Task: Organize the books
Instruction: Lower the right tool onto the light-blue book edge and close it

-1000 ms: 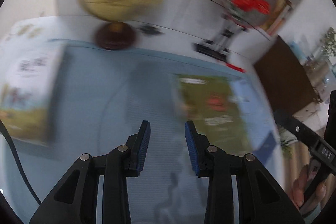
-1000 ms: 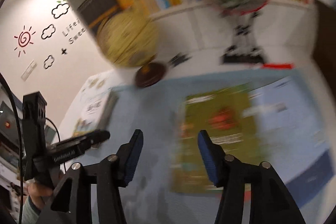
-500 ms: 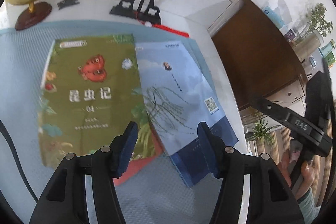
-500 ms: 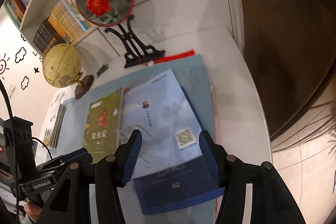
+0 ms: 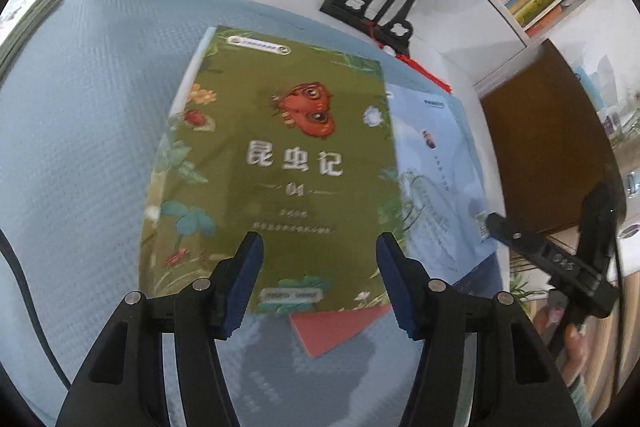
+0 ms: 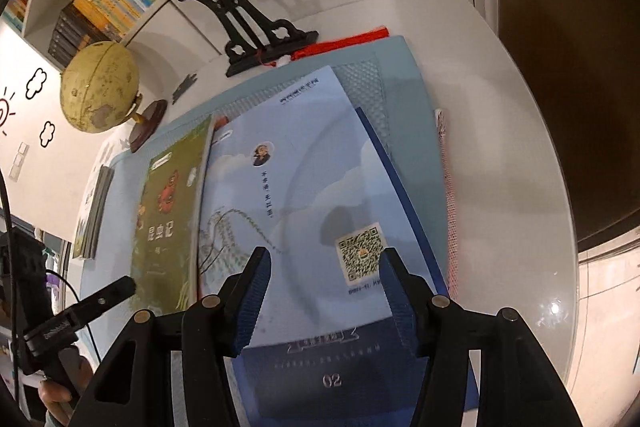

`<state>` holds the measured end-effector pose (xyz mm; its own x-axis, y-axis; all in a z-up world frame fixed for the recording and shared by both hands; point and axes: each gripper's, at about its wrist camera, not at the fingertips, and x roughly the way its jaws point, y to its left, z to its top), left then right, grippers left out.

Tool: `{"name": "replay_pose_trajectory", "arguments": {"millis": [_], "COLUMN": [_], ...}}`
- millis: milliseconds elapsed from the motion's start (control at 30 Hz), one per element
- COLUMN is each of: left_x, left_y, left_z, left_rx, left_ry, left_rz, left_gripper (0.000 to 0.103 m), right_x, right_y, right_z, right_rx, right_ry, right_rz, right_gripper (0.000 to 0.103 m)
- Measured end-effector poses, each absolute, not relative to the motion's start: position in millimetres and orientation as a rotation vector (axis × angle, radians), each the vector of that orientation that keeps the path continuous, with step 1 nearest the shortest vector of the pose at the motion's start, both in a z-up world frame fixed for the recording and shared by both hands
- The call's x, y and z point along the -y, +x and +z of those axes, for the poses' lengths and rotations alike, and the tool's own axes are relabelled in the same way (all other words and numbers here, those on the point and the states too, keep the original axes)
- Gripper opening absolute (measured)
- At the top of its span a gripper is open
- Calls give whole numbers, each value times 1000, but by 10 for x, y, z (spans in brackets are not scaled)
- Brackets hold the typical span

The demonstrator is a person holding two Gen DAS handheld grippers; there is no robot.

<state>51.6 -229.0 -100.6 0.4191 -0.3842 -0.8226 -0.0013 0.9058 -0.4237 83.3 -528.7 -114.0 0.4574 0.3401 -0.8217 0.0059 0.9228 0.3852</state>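
A green book (image 5: pixel 280 163) with a red butterfly lies flat on the blue mat (image 5: pixel 80 107). It overlaps a light blue book (image 5: pixel 436 179) on its right and a red book (image 5: pixel 332 331) whose corner sticks out below. My left gripper (image 5: pixel 319 243) hovers open over the green book's lower edge, nothing between its pads. My right gripper (image 6: pixel 326 259) hangs open above the light blue book (image 6: pixel 304 195), near its QR code. A dark blue book (image 6: pixel 360 359) lies beneath that one. The green book (image 6: pixel 168 211) lies to the left there.
A globe (image 6: pixel 100 91) and a black stand with a round fan (image 6: pixel 256 39) sit at the back of the white table (image 6: pixel 520 187). A thin stack of books (image 6: pixel 94 211) lies at the mat's left edge. A brown cabinet (image 5: pixel 552 131) stands right of the table.
Both grippers swung from the mat's middle over to the books and sank closer to them. The left jaws stand wider than a second ago. The books lie where they were.
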Motion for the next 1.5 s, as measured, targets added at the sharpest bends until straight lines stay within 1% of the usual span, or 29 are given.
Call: {"name": "replay_pose_trajectory", "arguments": {"millis": [133, 200, 367, 533, 567, 600, 667, 833, 900, 933, 1000, 1167, 1333, 1500], "left_x": [2624, 2876, 3264, 3204, 3184, 3166, 3104, 3015, 3038, 3061, 3114, 3212, 3267, 3271], "left_y": [633, 660, 841, 932, 935, 928, 914, 917, 903, 896, 868, 890, 817, 701], "left_z": [-963, -954, -1088, -1160, -1176, -1213, -1230, -1226, -1246, -1262, -1261, -1237, -1229, -1234], "left_rx": [-1118, -1127, -1164, -1163, -1171, -1182, -1167, -1211, -1225, -1228, -1208, -1210, -1202, -1205], "left_ry": [-368, -325, -291, -305, -290, -273, -267, -296, -333, -343, -337, -327, -288, -278], "left_rz": [-353, -412, -487, -456, -431, -407, -403, -401, -449, -461, -455, -455, -463, -483], "left_gripper": [56, 56, 56, 56, 55, 50, 50, 50, 50, 50, 55, 57, 57, 57], "right_x": [5328, 5380, 5380, 5354, 5347, 5339, 5314, 5315, 5393, 5424, 5436, 5415, 5254, 5470], "right_y": [828, 835, 935, 1072, 1069, 1066, 1048, 957, 917, 926, 974, 1059, 925, 803], "right_z": [-1138, -1149, -1145, -1141, -1144, -1146, -1147, -1137, -1158, -1160, -1156, -1153, -1138, -1126], "right_rx": [-1070, -1070, -1066, -1067, -1064, -1062, -1058, -1079, -1070, -1067, -1078, -1079, -1097, -1059], "right_ry": [332, 365, 370, 345, 338, 330, 312, 286, 332, 345, 341, 355, 322, 366], "right_rz": [188, 197, 224, 238, 239, 240, 241, 223, 216, 219, 205, 200, 294, 235], "right_gripper": [55, 55, 55, 55, 55, 55, 55, 55, 55, 55, 55, 55, 55, 55]}}
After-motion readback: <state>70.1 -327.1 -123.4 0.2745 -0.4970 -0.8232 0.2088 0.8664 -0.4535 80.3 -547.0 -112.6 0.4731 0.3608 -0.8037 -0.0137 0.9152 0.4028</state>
